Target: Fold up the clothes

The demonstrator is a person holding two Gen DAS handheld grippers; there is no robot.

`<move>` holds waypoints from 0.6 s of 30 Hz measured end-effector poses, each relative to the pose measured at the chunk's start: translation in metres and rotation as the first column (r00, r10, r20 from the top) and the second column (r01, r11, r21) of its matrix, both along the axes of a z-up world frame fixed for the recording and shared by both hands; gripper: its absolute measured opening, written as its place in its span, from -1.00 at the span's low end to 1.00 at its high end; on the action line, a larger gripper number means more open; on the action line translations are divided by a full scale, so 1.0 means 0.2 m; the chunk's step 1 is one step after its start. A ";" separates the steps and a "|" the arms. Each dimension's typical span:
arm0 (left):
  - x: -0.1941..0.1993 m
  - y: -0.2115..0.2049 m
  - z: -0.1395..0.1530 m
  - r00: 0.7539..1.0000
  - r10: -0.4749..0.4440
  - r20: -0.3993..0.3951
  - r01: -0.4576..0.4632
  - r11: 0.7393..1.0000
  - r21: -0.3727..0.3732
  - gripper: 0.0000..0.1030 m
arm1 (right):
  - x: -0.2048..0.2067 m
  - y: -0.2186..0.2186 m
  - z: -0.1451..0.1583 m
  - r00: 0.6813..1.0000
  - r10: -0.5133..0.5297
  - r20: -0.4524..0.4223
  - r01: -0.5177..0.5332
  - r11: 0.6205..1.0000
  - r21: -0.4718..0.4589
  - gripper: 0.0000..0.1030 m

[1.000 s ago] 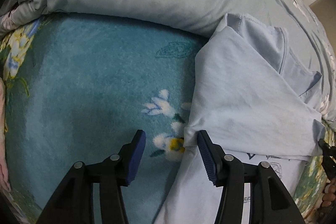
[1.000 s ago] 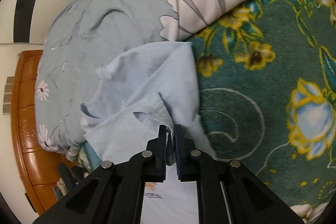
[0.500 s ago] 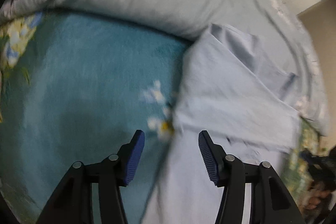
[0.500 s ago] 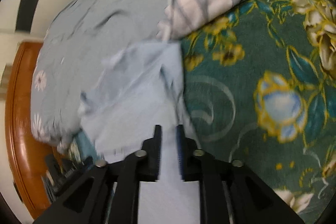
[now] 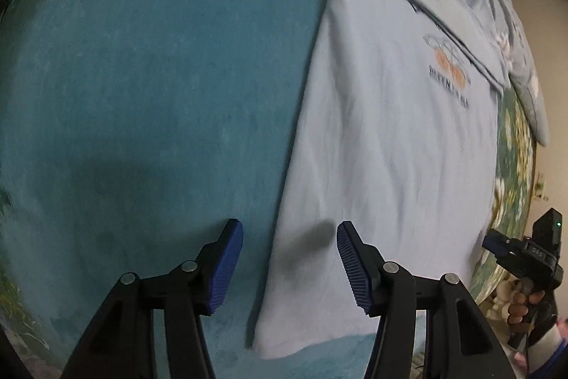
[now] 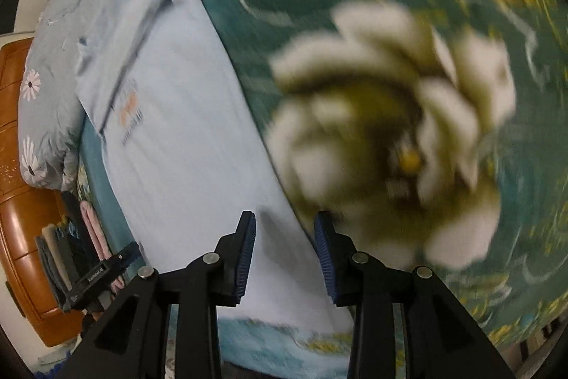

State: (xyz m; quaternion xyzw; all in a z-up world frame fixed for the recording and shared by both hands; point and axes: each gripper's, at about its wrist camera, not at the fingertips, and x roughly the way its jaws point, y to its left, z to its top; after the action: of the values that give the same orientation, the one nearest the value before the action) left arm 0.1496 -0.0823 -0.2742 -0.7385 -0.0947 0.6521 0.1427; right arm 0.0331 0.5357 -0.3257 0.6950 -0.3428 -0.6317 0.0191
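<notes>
Hard to make out in the right wrist view: heavy motion blur over the floral blanket [image 6: 390, 137], its big pale flower smeared just ahead and to the right of the right gripper [image 6: 284, 254]. Cut off at the top of both views: the far, folded-over end of the pale blue T-shirt [image 5: 383, 144], where it meets the grey quilt [image 6: 46, 66]. Print on the shirt's chest [image 5: 449, 73] too small and soft to read, only orange shapes and dark lettering. No containers in sight; a stack of folded clothes [image 6: 67, 244] far left of the right gripper, beside an orange-brown wooden bed frame [image 6: 14, 201], partly hidden behind the other tool. Left gripper [image 5: 289, 267] well open, blue pads clear of the cloth, hovering over the shirt's near left edge, one finger above the teal blanket [image 5: 142, 77], the other above the fabric. Right gripper's jaws opening, moderately apart, nothing pinched, the shirt's near right edge lying beneath the gap. T-shirt spread lengthwise, running from just under both grippers away ahead. A hand [image 5: 525, 304] on the right tool's handle, low at the far right of the left wrist view.
</notes>
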 end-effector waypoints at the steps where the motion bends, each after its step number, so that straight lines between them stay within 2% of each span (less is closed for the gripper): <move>1: 0.02 0.00 0.00 1.000 -0.004 0.002 0.004 1.000 0.003 0.15 | 0.03 0.00 -0.01 1.000 0.004 0.002 -0.004 1.000 0.002 -0.31; 4: 0.08 -0.01 0.02 1.000 -0.020 0.011 0.020 1.000 0.010 0.15 | 0.12 -0.01 -0.02 1.000 0.020 0.006 -0.020 1.000 0.003 -0.31; 8: 0.20 0.00 0.02 0.996 -0.087 0.036 0.087 0.996 0.020 0.12 | 0.21 0.00 -0.04 0.999 0.046 0.015 -0.046 0.999 -0.014 -0.31; 11: 0.29 -0.01 0.00 0.991 -0.105 0.088 0.101 0.994 0.051 0.11 | 0.25 0.02 -0.05 0.999 0.034 0.015 -0.033 0.999 -0.038 -0.31; 15: 0.35 -0.01 0.00 0.990 -0.102 0.101 0.095 0.993 0.067 0.11 | 0.27 0.07 -0.06 1.000 0.020 -0.001 -0.020 0.998 -0.066 -0.31; 16: 0.35 -0.01 0.00 0.990 -0.092 0.107 0.084 0.994 0.076 0.09 | 0.28 0.08 -0.07 1.000 0.019 -0.004 -0.019 0.997 -0.079 -0.31; 18: 0.36 -0.02 0.00 0.990 -0.078 0.119 0.068 0.994 0.085 -0.08 | 0.29 0.12 -0.08 1.000 0.004 -0.006 -0.004 0.994 -0.112 -0.31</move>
State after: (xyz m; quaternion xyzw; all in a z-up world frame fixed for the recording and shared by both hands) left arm 0.2225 -0.0858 -0.2747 -0.7737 -0.1023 0.5956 0.1900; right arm 0.0921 0.5601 -0.3423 0.6917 -0.3761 -0.6135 0.0601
